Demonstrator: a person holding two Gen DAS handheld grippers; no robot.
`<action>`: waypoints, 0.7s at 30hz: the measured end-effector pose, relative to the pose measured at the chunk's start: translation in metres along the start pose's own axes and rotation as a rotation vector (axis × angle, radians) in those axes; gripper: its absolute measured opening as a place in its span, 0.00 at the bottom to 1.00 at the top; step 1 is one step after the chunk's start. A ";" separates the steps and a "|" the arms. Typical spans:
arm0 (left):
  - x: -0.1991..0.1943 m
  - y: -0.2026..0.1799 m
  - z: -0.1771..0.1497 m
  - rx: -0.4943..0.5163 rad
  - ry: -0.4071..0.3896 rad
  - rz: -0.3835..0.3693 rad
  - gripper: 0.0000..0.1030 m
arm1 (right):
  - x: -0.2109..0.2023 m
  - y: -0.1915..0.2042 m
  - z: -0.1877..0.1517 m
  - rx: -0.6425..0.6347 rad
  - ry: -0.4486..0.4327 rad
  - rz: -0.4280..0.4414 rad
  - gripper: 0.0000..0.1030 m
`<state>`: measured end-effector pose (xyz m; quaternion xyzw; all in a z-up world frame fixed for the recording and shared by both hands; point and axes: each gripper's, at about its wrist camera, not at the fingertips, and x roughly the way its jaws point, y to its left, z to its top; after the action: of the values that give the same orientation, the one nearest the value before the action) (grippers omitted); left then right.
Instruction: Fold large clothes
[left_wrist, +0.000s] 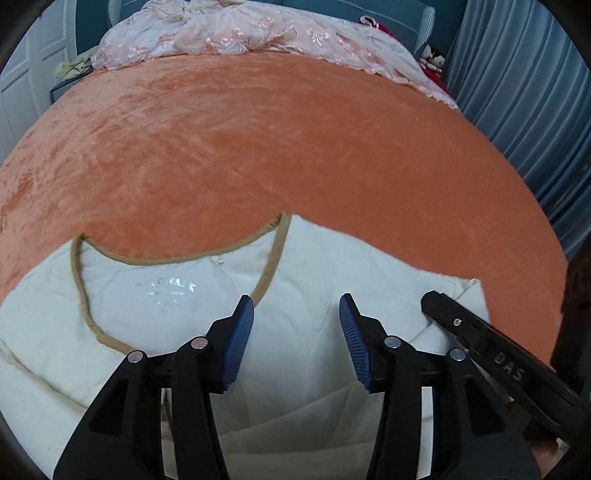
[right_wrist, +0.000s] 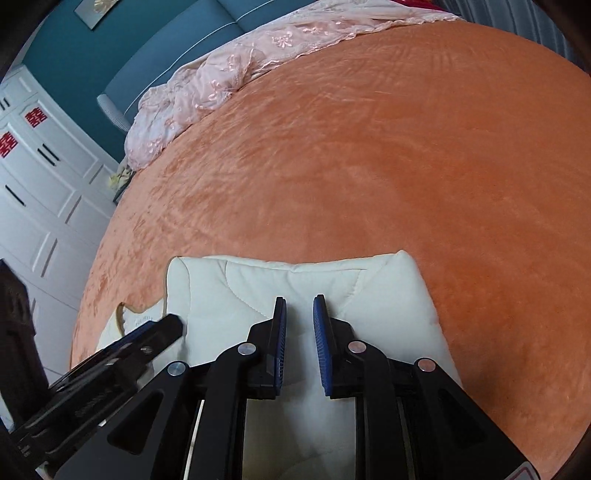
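The left tongs (left_wrist: 296, 314) stand open, their blue pads well apart and holding nothing, poised just above the cream garment (left_wrist: 314, 369). The right tongs (right_wrist: 299, 314) are also open, though with a narrower gap, and nothing sits between their pads either. Both hover over the same piece, side by side; each view catches the other tool coming in from the edge. I judge they are placed so to take the cloth at two points for the next fold, or have just let go of one; the pictures do not settle which.

The garment lies on the near part of the bed (left_wrist: 295, 147), on an orange plush cover. In the left view its tan-trimmed neckline (left_wrist: 269, 266) faces up, with a faint printed label inside that is too blurred to read. In the right view a padded part is turned over toward the middle, with a rounded doubled edge (right_wrist: 295, 264) at its far side, so some folding seems already done.

The garment's near end is hidden under both tools, and how many layers are stacked cannot be told. Whether the pads touch the cloth is unclear too.

A pink lace cloth (left_wrist: 240, 33) lies bunched at the bed's far end, well away. A white cupboard (right_wrist: 40, 192) stands beside the bed.
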<state>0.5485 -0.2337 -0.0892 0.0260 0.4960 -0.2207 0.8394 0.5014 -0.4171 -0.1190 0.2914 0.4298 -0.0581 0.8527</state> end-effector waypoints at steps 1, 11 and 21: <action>0.010 -0.004 -0.004 0.017 0.016 0.027 0.46 | 0.003 0.004 -0.002 -0.027 0.000 0.010 0.17; 0.023 0.016 -0.018 -0.075 -0.117 0.064 0.45 | 0.023 -0.001 -0.009 -0.031 -0.053 0.002 0.00; 0.013 0.020 -0.015 -0.091 -0.136 0.091 0.45 | 0.021 0.001 -0.007 -0.049 -0.084 -0.026 0.00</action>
<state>0.5493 -0.2163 -0.1108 -0.0047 0.4456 -0.1611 0.8806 0.5107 -0.4091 -0.1378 0.2620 0.3985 -0.0710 0.8761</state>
